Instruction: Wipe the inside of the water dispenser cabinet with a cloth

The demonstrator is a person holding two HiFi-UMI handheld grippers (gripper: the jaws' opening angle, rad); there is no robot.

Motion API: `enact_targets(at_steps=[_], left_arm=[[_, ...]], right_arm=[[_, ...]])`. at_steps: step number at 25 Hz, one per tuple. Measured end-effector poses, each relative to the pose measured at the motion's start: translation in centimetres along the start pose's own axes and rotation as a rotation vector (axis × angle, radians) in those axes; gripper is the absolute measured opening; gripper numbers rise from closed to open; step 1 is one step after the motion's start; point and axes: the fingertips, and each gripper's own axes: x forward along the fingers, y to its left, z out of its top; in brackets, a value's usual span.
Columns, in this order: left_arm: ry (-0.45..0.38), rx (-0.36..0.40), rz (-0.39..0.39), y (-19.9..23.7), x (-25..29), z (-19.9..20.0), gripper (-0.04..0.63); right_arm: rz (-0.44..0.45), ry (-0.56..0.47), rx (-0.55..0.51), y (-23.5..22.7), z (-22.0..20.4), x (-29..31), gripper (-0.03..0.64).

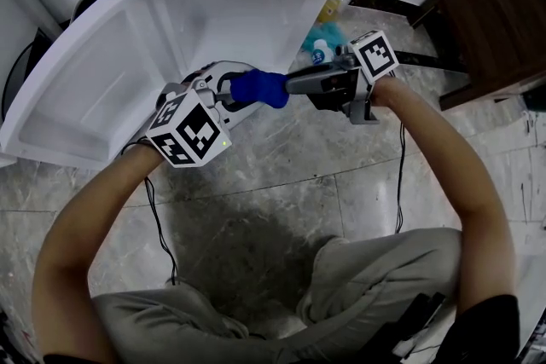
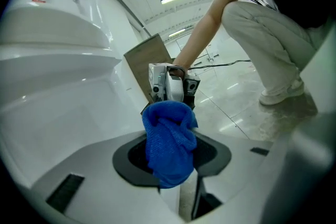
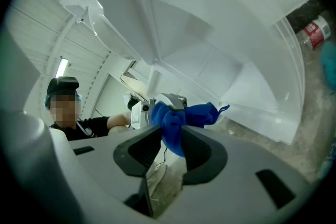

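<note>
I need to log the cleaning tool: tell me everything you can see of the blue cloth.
The blue cloth is a soft, nubbly fabric, like microfibre, crumpled into a wad. It is held in mid-air before the open white water dispenser cabinet, bridging the left gripper and the right gripper, both clamped on it. One loose corner sticks out.

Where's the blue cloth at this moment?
In the head view's centre, the blue cloth is bunched between the left tool and right tool, both gripping it, in front of the open cabinet.
</note>
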Motion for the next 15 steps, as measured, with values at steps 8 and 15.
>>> enact_targets(at_steps=[8,15], left_arm=[[0.033,-0.065,0.032,1.6,0.0,-1.6,0.155],[0.080,-0.116,0.011,0.7,1.9,-4.1,0.155]], right_arm=[[-0.148,0.040,-0.197,-0.8,0.2,0.0,0.011],[-0.362,0.152,-0.360,-3.4,-1.2,-0.3,0.006]])
